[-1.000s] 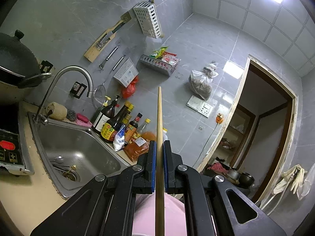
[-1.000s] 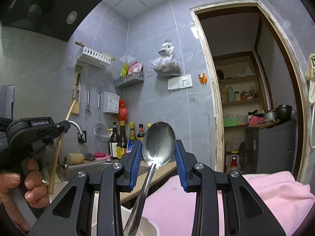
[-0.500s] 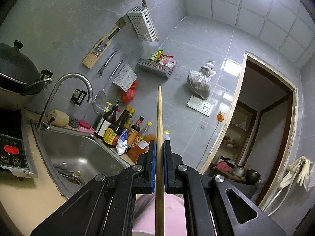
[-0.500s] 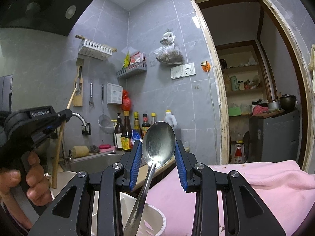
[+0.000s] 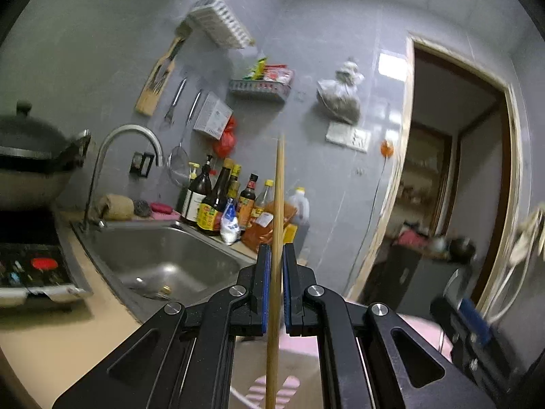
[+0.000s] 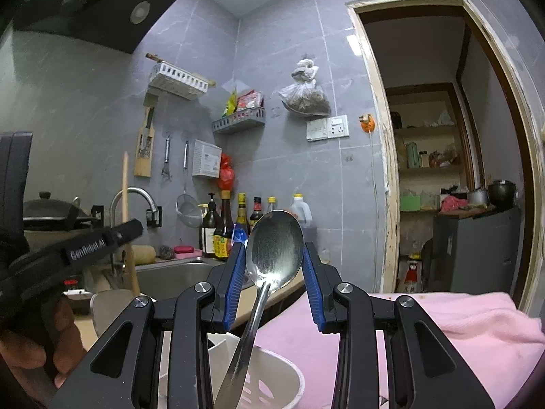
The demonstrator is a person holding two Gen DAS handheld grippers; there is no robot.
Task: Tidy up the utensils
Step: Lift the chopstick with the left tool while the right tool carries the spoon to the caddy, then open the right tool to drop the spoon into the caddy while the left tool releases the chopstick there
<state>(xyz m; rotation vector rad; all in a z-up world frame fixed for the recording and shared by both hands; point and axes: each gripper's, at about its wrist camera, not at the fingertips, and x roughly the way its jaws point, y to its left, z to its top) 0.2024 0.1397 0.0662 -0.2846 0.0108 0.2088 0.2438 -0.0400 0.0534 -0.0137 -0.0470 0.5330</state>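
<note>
My left gripper [image 5: 276, 255] is shut on a wooden chopstick [image 5: 277, 204] that stands upright between its blue pads. The left gripper also shows at the left of the right wrist view [image 6: 102, 242], chopstick [image 6: 126, 184] rising above it. My right gripper [image 6: 274, 252] holds a metal spoon [image 6: 274, 242], bowl up, between its blue pads. The spoon's handle runs down into a white slotted utensil holder [image 6: 272, 381] below. The holder's slotted white rim also shows at the bottom of the left wrist view [image 5: 269, 388].
A pink cloth [image 6: 425, 327] covers the surface at right. A steel sink [image 5: 163, 259] with a curved faucet [image 5: 129, 136] lies left, sauce bottles [image 5: 221, 204] behind it. A wok [image 5: 27, 156] and cooktop [image 5: 30, 269] are far left. A doorway [image 6: 442, 170] opens at right.
Both grippers have tilted downward, so the sink and counter sit higher in view. The white holder shows more fully under the spoon. Both grips are unchanged.
</note>
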